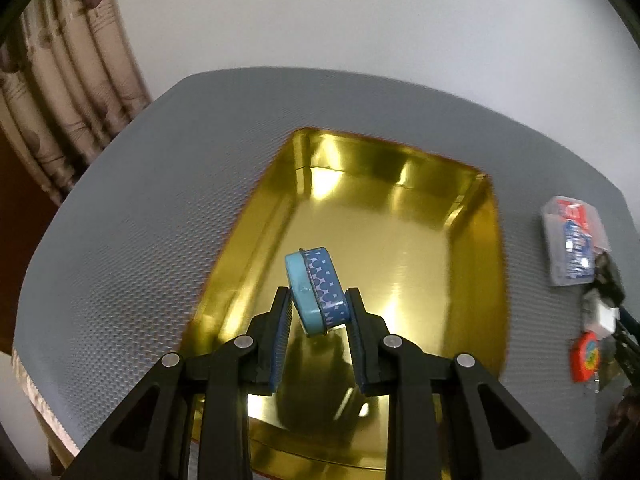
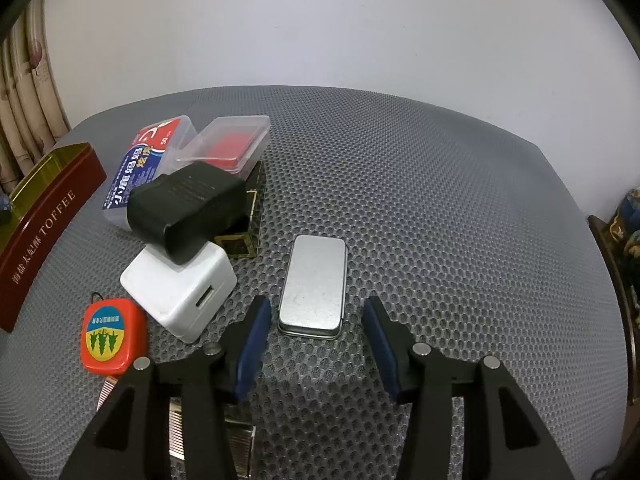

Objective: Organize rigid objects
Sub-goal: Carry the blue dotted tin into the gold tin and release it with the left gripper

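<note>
My left gripper (image 1: 318, 298) is shut on a small blue patterned tin (image 1: 318, 290), held tilted above the gold inside of an open toffee tin (image 1: 420, 248). That tin shows dark red from outside in the right wrist view (image 2: 44, 220). My right gripper (image 2: 316, 316) is open, just short of a flat silver tin (image 2: 314, 286) that lies on the grey mat; its near end sits between my fingertips.
Left of the silver tin lie a white charger (image 2: 180, 292), a black adapter (image 2: 186, 208), a dark box with gold trim (image 2: 250, 220), two clear plastic boxes (image 2: 148, 160), an orange tape measure (image 2: 112, 336) and a metal comb (image 2: 240, 444). The grey mat (image 2: 440, 240) covers the table.
</note>
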The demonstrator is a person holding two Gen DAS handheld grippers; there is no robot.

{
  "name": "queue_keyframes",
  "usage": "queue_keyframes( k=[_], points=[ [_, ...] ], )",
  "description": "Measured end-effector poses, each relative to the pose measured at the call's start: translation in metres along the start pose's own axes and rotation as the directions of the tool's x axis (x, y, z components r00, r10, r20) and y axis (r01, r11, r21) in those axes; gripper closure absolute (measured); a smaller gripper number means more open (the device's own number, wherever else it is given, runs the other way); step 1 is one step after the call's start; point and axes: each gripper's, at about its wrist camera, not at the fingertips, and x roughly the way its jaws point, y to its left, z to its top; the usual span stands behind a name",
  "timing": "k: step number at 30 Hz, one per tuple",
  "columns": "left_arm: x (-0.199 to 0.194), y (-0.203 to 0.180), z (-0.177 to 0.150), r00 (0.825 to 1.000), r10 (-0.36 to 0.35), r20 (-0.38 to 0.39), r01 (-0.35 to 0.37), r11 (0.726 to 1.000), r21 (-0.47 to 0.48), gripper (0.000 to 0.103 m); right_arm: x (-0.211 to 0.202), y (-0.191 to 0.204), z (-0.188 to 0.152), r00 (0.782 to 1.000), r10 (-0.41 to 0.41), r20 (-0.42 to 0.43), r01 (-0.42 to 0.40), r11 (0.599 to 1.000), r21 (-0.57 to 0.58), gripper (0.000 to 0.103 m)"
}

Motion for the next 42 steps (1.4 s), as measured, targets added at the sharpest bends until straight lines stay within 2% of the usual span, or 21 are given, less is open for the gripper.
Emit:
queue_keyframes(
  k=[16, 20, 30, 33, 34, 35, 37, 42],
  points=[
    [0.032, 0.006, -0.009, 0.997, 0.054, -0.062, -0.05, 0.997, 0.059, 0.079, 0.001, 0.002, 0.001, 1.0, 0.001, 0.0, -0.001, 1.0, 0.001, 0.053],
    [0.035, 0.0, -0.012, 0.995, 0.077, -0.058, -0.071, 0.993, 0.097, 0.078, 0.002, 0.004, 0.001, 1.0, -0.011, 0.001, 0.011, 1.0, -0.007, 0.053],
    [0.037, -0.001, -0.015, 0.995, 0.094, -0.046, -0.088, 0.99, 0.11, 0.077, 0.002, 0.008, 0.0, 1.0, -0.016, 0.003, 0.016, 1.0, -0.006, 0.053],
    [0.036, -0.002, -0.016, 0.994, 0.1, -0.045, -0.094, 0.989, 0.115, 0.074, 0.002, 0.009, 0.0, 1.0, -0.013, 0.005, 0.013, 1.0, -0.008, 0.057],
    [0.036, -0.003, -0.016, 0.994, 0.097, -0.049, -0.09, 0.989, 0.119, 0.07, 0.001, 0.01, -0.001, 1.0, -0.012, 0.006, 0.012, 1.0, -0.009, 0.06],
    [0.035, -0.003, -0.016, 0.994, 0.099, -0.051, -0.092, 0.988, 0.122, 0.06, 0.001, 0.011, -0.001, 1.0, -0.009, 0.008, 0.009, 1.0, -0.013, 0.065],
    [0.033, -0.004, -0.016, 0.994, 0.098, -0.052, -0.09, 0.987, 0.129, 0.05, 0.001, 0.014, -0.001, 1.0, -0.006, 0.011, 0.007, 1.0, -0.02, 0.068],
    [0.02, -0.006, -0.02, 0.997, 0.073, -0.036, -0.067, 0.988, 0.14, 0.045, 0.0, 0.014, -0.001, 1.0, 0.005, 0.012, -0.005, 1.0, -0.012, 0.069]
  ],
)
